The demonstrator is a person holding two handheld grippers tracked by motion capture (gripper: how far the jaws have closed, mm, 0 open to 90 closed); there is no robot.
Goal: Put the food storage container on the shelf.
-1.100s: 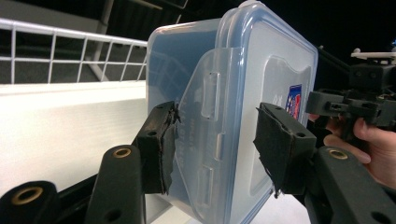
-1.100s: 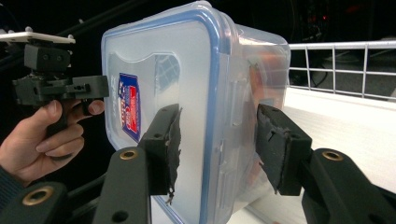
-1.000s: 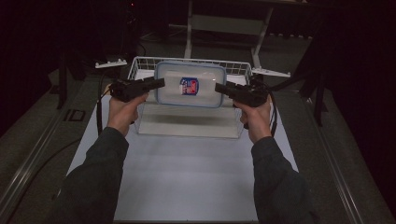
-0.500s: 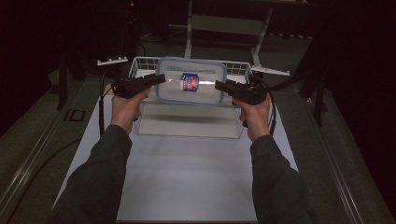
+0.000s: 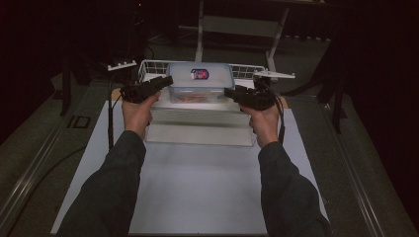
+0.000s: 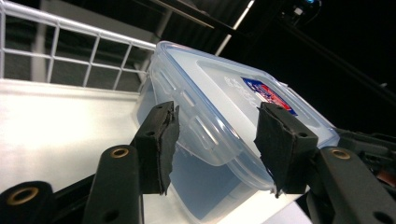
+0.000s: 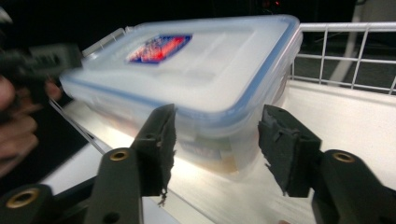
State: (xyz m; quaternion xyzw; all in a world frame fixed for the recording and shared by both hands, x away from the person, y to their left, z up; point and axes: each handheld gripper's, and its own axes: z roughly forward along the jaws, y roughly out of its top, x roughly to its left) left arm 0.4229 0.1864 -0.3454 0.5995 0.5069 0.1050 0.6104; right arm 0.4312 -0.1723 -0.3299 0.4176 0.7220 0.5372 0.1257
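With the lidded container set down in the wire basket, the right gripper has just been opening, and the fingers of it and the left gripper stand apart, flanking each end without pressing.

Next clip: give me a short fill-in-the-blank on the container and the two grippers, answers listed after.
1. The clear plastic container has its lid ____.
2. The sticker on the lid is red and ____.
3. Behind the container runs a white ____ rack.
4. The left gripper and right gripper stand at ____ ends of the container.

Missing words: on; blue; wire; opposite
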